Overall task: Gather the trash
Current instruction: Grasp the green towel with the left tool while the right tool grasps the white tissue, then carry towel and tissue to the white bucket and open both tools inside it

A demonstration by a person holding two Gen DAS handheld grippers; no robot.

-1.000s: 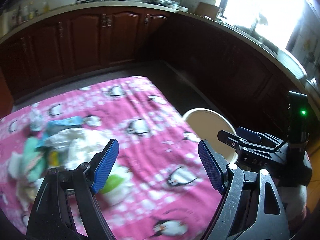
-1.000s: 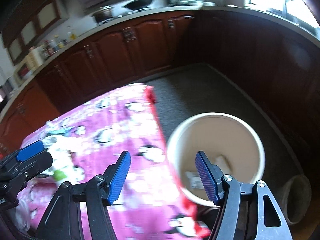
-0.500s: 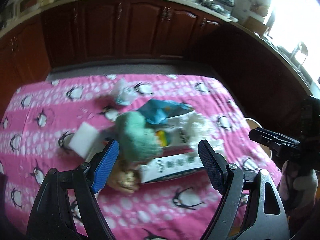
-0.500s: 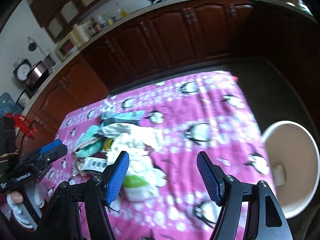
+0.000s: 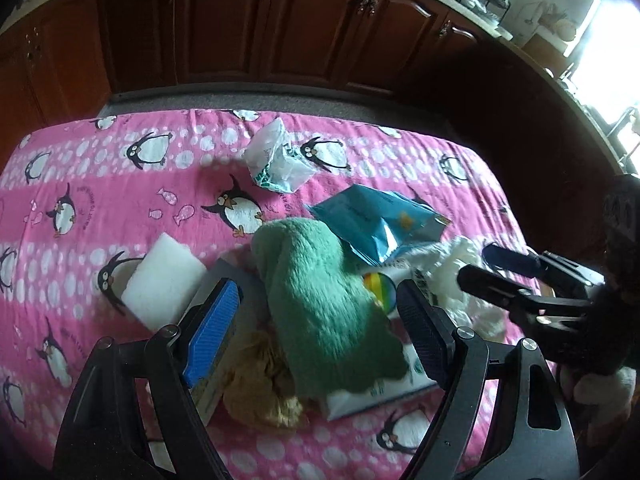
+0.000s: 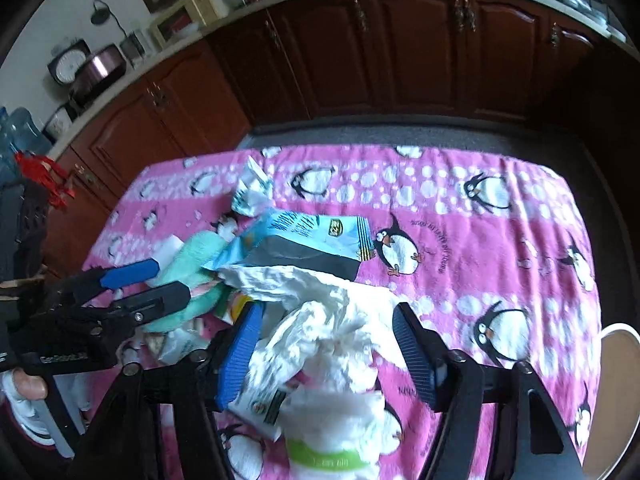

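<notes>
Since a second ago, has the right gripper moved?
Yes. The right gripper swung from over the bucket, now at the frame's right edge, to the white crumpled paper, jaws closing but not gripping.

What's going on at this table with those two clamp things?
A person is clearing rubbish off a pink penguin cloth. The left gripper hovers open over a green fuzzy cloth. The right gripper, its jaws just closing, straddles crumpled white paper without pinching it yet. A bin waits beside the table.
</notes>
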